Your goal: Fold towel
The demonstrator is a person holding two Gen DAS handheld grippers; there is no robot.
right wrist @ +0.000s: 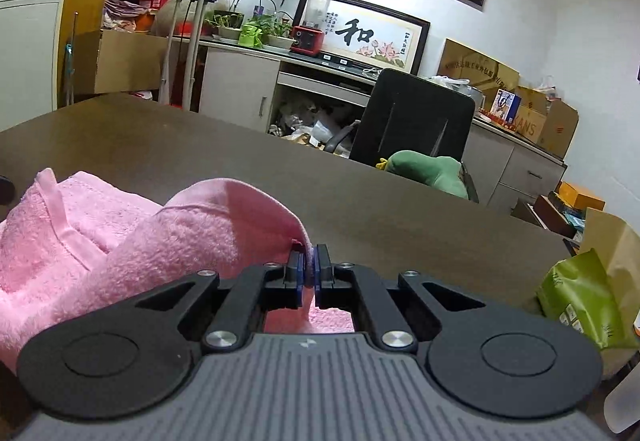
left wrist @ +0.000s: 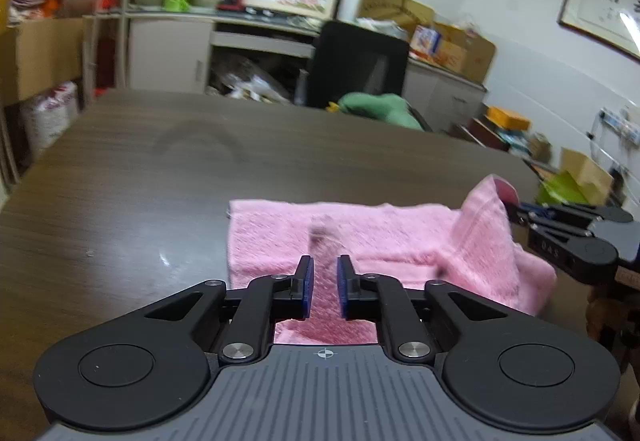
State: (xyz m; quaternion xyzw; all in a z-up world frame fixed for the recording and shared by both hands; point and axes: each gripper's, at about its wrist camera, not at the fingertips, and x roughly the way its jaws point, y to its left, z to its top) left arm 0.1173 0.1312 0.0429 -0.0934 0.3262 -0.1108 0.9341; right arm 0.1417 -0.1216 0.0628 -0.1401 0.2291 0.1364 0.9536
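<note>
On the counter (left wrist: 120,169), my right gripper (right wrist: 308,273) pinches the towel (left wrist: 360,237) corner; my left gripper (left wrist: 324,281), slightly parted, holds nothing.

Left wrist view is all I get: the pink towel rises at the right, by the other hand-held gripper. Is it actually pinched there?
Observer: Yes. In the right wrist view the right hand-held gripper has its blue pads shut on a thin edge of the towel.
Operator: How does the cloth run from the pads?
Observer: It arches up from them and drapes to their left, bunched on the table.
Operator: Any cloth beneath that gripper?
Observer: Yes, pink shows through the gap behind the pads, so the towel also lies under it.
</note>
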